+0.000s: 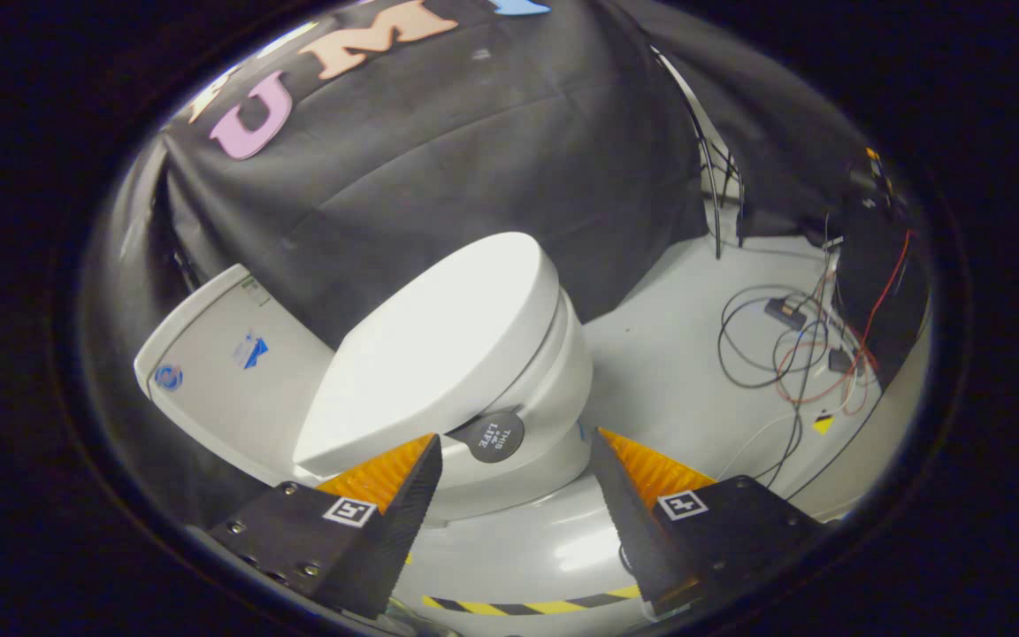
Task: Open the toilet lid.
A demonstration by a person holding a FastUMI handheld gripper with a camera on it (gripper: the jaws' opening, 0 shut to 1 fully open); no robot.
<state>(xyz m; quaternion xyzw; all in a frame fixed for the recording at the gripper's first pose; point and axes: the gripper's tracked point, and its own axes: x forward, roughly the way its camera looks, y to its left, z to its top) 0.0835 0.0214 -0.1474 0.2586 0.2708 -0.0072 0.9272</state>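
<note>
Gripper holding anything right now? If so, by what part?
Nothing held. The gripper is open, fingers apart just short of the closed toilet lid, its round tab between them.

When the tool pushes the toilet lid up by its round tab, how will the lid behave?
The toilet lid looks stiff and glossy, so probably slippery. Joined near the tank, it likely swings, not lifts free. The round tab sits just ahead of the open tool.
</note>
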